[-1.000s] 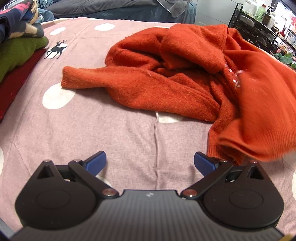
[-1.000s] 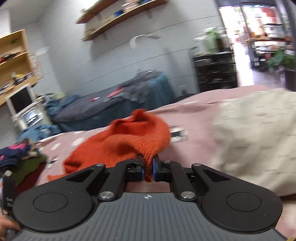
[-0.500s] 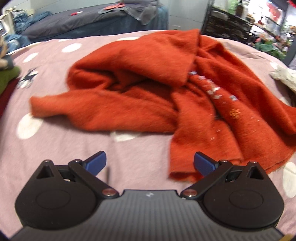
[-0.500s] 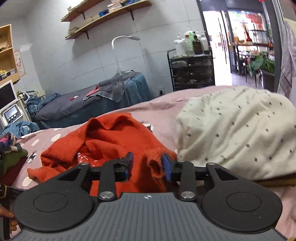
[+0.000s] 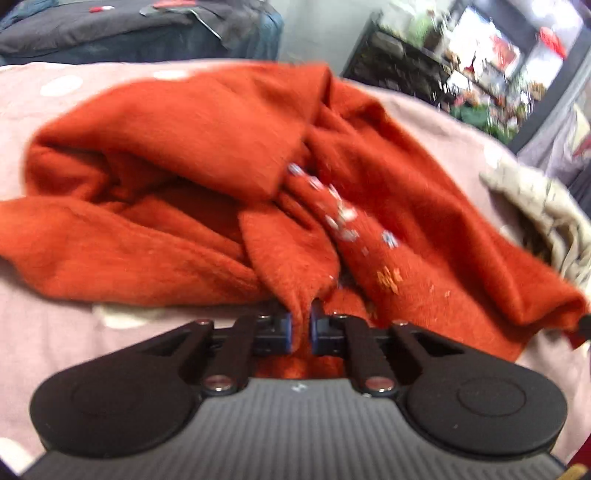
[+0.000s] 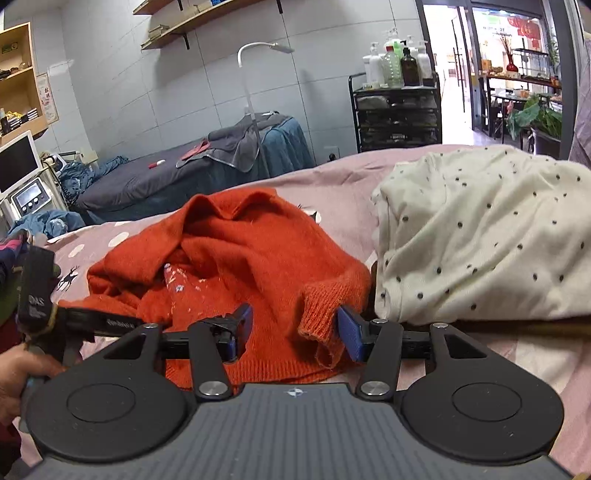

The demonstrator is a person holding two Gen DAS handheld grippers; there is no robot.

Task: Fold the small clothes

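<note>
1. A black trolley (image 6: 397, 110) loaded with bottles (image 6: 397, 61) stands against the grey wall.
2. A white lamp (image 6: 255, 92) arches over a dark-covered bed (image 6: 147, 181).
3. Wooden shelves (image 6: 207, 22) hang above.

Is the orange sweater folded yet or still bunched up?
Still bunched. The orange sweater lies crumpled on the pink bedspread, one sleeve trailing; the left gripper is shut on an edge, the right gripper is open.

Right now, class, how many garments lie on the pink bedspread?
2 clearly: the orange sweater in front of both grippers, and the cream dotted garment to its right. Others may be hidden.
</note>
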